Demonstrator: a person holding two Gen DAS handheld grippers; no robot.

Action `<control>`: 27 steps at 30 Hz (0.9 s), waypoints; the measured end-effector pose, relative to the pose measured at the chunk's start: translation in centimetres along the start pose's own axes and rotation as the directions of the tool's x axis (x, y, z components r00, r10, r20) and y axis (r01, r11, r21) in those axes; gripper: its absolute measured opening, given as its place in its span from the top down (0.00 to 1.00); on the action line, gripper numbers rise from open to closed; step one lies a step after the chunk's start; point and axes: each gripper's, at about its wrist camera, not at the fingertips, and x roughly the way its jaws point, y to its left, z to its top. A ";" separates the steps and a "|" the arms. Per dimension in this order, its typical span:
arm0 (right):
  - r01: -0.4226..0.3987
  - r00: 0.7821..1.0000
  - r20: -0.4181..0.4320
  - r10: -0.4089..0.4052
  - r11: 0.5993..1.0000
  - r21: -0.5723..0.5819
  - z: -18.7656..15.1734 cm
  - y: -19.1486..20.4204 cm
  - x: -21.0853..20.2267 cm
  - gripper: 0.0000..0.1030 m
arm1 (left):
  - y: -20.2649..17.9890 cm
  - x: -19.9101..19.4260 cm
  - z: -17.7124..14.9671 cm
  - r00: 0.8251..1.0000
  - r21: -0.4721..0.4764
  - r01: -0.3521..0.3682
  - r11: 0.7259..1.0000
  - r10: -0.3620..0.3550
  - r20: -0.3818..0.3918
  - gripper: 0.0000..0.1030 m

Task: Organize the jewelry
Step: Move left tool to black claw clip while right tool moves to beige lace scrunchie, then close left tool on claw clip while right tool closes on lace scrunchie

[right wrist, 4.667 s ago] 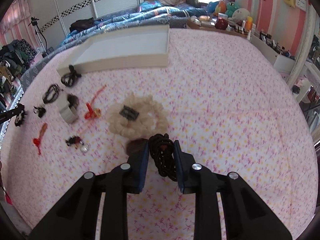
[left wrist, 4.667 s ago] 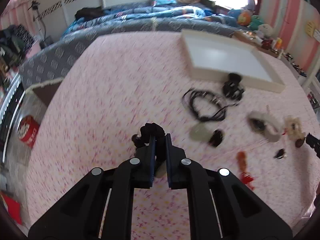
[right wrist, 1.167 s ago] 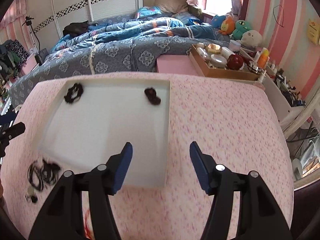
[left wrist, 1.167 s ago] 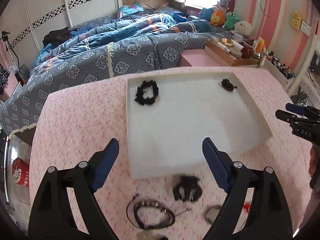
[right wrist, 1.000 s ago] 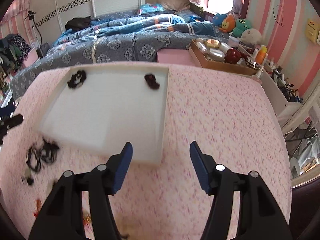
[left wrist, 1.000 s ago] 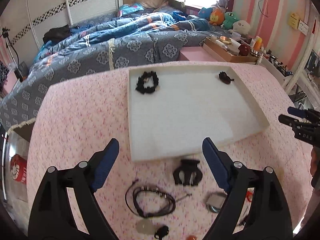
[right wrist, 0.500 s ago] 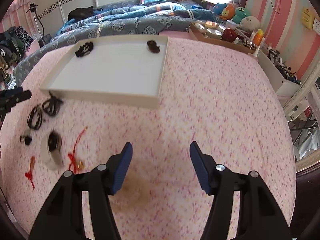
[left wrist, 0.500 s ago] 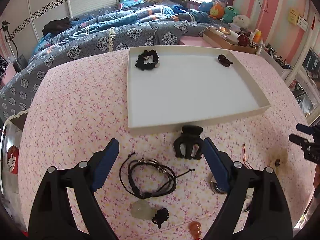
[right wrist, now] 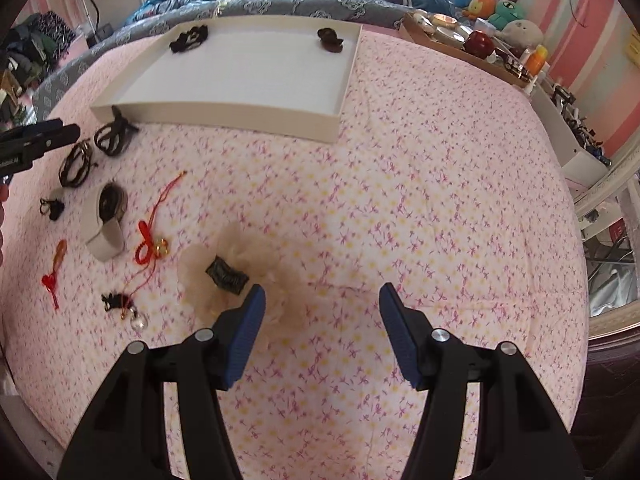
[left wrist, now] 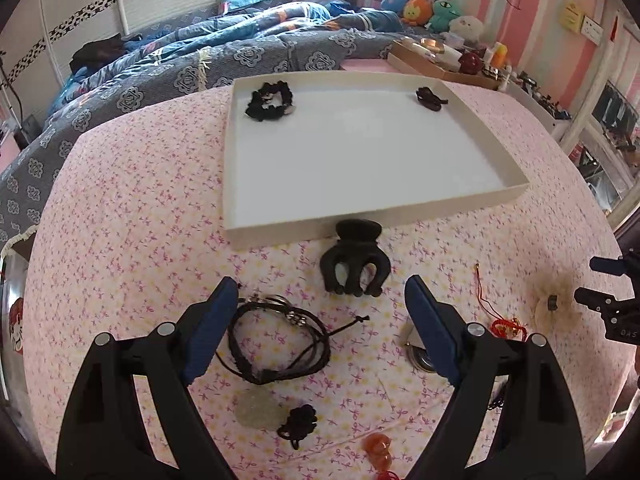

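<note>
My left gripper, jaws wide and empty, is nearer the black claw clip, just ahead; the right gripper is equally wide.

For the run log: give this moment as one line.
left gripper: open, over black cord bracelet | right gripper: open, near cream scrunchie | white tray: black scrunchie, dark bead bracelet inside
</note>
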 end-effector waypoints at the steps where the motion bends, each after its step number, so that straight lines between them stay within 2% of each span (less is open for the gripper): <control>1: 0.004 1.000 -0.006 -0.004 1.000 -0.008 0.0 0.1 0.1 0.42 | -0.2 0.2 0.0 1.000 0.004 0.001 1.000 -0.001 -0.003 0.18; 11: 0.008 1.000 -0.027 -0.008 1.000 -0.012 0.1 0.5 1.3 0.42 | -1.7 2.2 0.0 0.999 0.035 0.023 0.999 -0.022 -0.032 0.18; 20: 0.006 0.999 -0.053 -0.007 1.000 -0.030 0.3 0.7 2.0 0.43 | -2.2 3.7 1.2 0.999 0.059 0.027 0.998 -0.025 -0.039 0.19; 24: -0.001 0.998 -0.070 -0.002 0.999 -0.046 0.5 1.0 2.4 0.50 | -2.5 4.4 1.4 0.999 0.069 0.035 0.997 -0.032 -0.044 0.21; 27: -0.006 0.997 -0.078 0.003 0.999 -0.042 0.8 0.9 2.9 0.57 | -2.5 4.9 1.5 0.997 0.072 0.046 0.996 -0.042 -0.059 0.32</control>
